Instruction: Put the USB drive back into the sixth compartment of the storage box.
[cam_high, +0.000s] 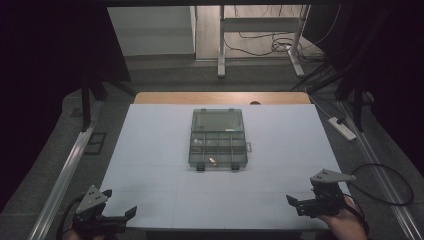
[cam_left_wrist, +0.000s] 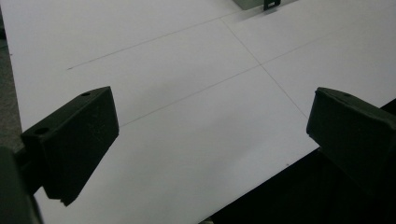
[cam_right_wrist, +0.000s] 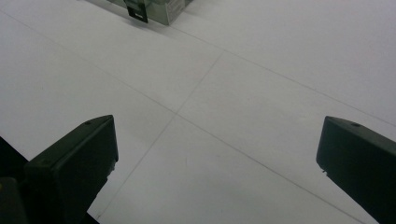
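A grey see-through compartment box (cam_high: 217, 140) lies open in the middle of the white table (cam_high: 150, 150); its lid is folded back flat and a few small parts sit in its divided tray. A latch corner of the box (cam_left_wrist: 271, 3) and its front edge (cam_right_wrist: 149, 9) peek in at the top of the gripper views. My left gripper (cam_high: 120, 212) rests at the near left corner of the table, open and holding nothing (cam_left_wrist: 210, 140). My right gripper (cam_high: 295, 202) sits at the near right, also open with nothing between its jaws (cam_right_wrist: 215, 154).
A wooden desk edge (cam_high: 220, 97) shows behind the white sheet. A power strip (cam_high: 342, 128) and cables lie on the floor to the right. A metal rail (cam_high: 65, 170) runs along the table's left side. Desk legs (cam_high: 221, 45) stand at the back.
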